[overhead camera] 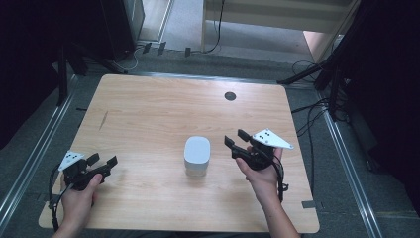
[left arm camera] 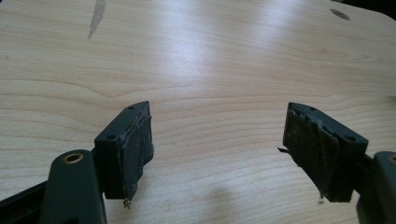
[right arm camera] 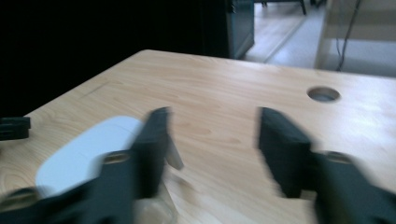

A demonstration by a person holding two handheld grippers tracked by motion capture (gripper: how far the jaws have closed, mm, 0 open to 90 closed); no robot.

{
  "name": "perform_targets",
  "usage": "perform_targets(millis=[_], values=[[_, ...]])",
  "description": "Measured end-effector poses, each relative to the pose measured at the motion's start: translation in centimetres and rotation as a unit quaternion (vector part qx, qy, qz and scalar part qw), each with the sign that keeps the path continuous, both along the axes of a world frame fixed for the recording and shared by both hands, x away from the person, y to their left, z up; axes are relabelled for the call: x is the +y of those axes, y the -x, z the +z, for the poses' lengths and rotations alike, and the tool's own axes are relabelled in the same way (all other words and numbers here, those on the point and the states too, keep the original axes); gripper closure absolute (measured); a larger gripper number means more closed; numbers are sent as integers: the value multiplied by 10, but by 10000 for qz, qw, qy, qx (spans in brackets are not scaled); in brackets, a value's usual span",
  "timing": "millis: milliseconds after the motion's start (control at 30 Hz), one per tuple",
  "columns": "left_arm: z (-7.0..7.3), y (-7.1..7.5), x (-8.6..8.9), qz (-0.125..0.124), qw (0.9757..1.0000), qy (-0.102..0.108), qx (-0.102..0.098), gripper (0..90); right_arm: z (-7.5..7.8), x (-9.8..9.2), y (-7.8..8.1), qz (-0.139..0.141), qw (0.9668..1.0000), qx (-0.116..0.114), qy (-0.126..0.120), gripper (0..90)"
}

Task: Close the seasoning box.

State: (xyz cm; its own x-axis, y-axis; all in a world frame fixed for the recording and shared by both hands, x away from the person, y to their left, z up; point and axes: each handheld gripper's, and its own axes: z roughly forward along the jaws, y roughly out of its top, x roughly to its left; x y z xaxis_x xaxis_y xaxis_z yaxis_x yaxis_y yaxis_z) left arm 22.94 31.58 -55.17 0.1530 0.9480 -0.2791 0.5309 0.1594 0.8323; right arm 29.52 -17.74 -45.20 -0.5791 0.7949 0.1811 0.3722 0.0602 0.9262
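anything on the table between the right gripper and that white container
Nothing visible does. In the high view the right gripper, jaws open, sits just right of the white container, with bare table in the gap between them.

Pale wood-grain tabletop (overhead camera: 148, 114), one dark streak; white rounded box (overhead camera: 197, 154), plain; my black left gripper (overhead camera: 101, 161) and black right gripper (overhead camera: 236, 139), each topped with a grey dotted plate

High view dim at edges; glare streaks the table (left arm camera: 205, 56) under my left gripper; my right gripper (right arm camera: 212, 149) view motion-blurred.
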Motion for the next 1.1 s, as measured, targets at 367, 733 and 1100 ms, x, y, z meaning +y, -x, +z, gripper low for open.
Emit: perform_targets(millis=[367,733,1100], values=[[0,3,1,13,10000,-9,-50,239,-24,-47,11,-710,9969,338,100,45],[0,2,1,41,10000,13,-55,240,-51,-89,27,-1083,9921,533,344,71],[0,3,1,41,10000,19,-53,240,-71,-124,43,-1424,9860,737,460,94]])
